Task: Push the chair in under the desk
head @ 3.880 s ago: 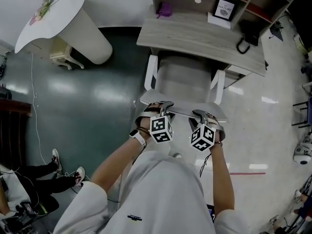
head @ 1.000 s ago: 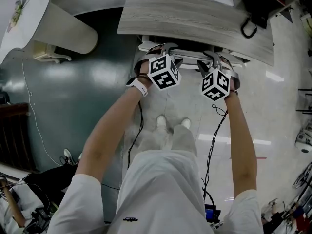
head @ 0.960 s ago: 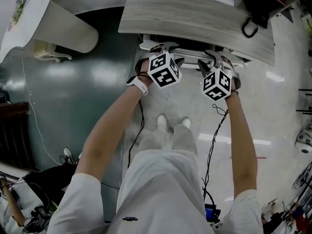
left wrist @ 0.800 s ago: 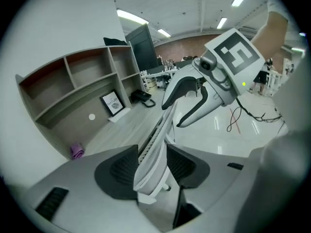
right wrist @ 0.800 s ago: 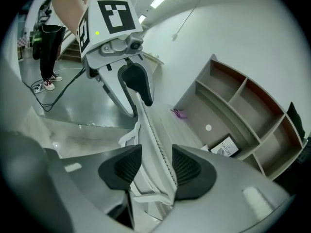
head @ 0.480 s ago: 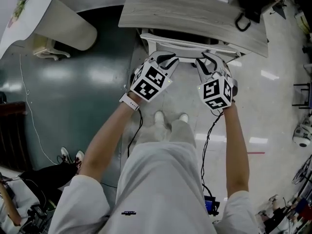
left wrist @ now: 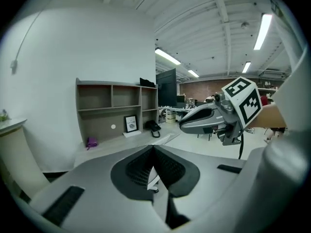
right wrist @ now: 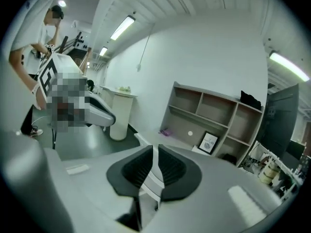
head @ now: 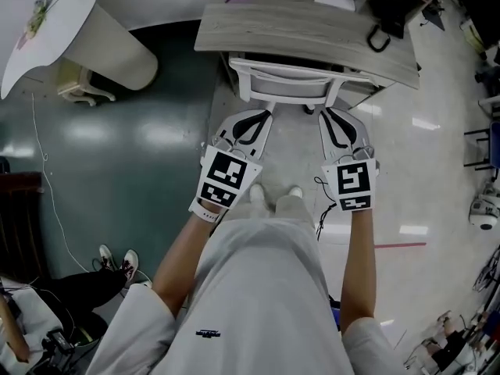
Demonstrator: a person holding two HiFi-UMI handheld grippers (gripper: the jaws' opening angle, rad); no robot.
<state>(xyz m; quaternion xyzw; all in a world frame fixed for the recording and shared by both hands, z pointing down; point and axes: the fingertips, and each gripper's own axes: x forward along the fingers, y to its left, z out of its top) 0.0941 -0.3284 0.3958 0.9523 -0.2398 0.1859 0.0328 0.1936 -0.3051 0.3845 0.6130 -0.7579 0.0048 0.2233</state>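
1. The chair point(head: 287, 80) sits tucked under the desk point(head: 305, 23). Only its white backrest shows at the desk's front edge.
2. My left gripper point(head: 262, 116) is clenched on nothing, pads together. It hangs over the floor near the chair, not touching it.
3. My right gripper point(head: 330, 114) has just been closing. I see a thin slit between its pads with nothing in it, and it is likewise clear of the chair.
4. A framed print point(right wrist: 210, 142) at the back of the desk reads "NATURE".
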